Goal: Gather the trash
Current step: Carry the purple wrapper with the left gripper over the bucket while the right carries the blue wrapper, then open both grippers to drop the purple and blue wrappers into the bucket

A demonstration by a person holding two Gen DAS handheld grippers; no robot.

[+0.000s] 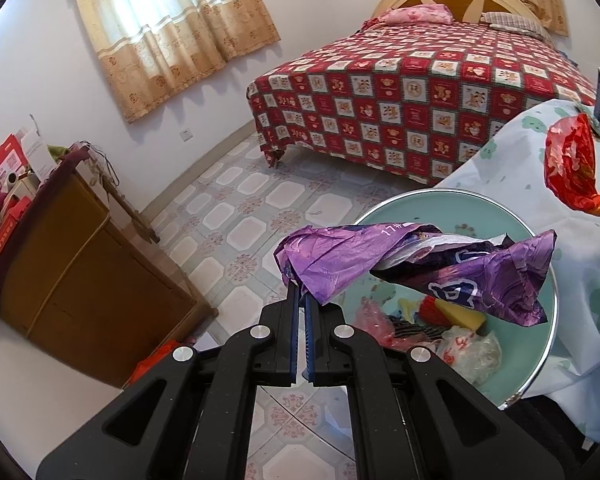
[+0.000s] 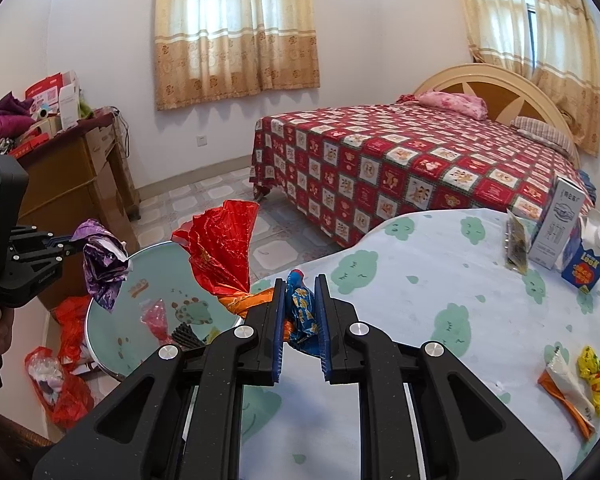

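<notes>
My left gripper (image 1: 301, 292) is shut on one corner of a crumpled purple wrapper (image 1: 420, 264), which hangs over a teal basin (image 1: 512, 344) that holds several pieces of trash. The right wrist view shows the left gripper (image 2: 70, 246) with the purple wrapper (image 2: 104, 264) above the basin's (image 2: 156, 272) left side. My right gripper (image 2: 300, 280) is shut on a red, orange and blue wrapper (image 2: 224, 240); its red end sticks out towards the basin over the table's edge. That red wrapper (image 1: 572, 164) also shows at the right of the left wrist view.
The table (image 2: 440, 280) has a pale cloth with green patches and bears a white carton (image 2: 556, 224), a blue carton (image 2: 586, 268), a dark packet (image 2: 516, 248) and loose wrappers (image 2: 580, 380). A bed (image 2: 400, 160) stands behind, a wooden cabinet (image 1: 80, 272) at left, red bags (image 2: 64, 384) on the floor.
</notes>
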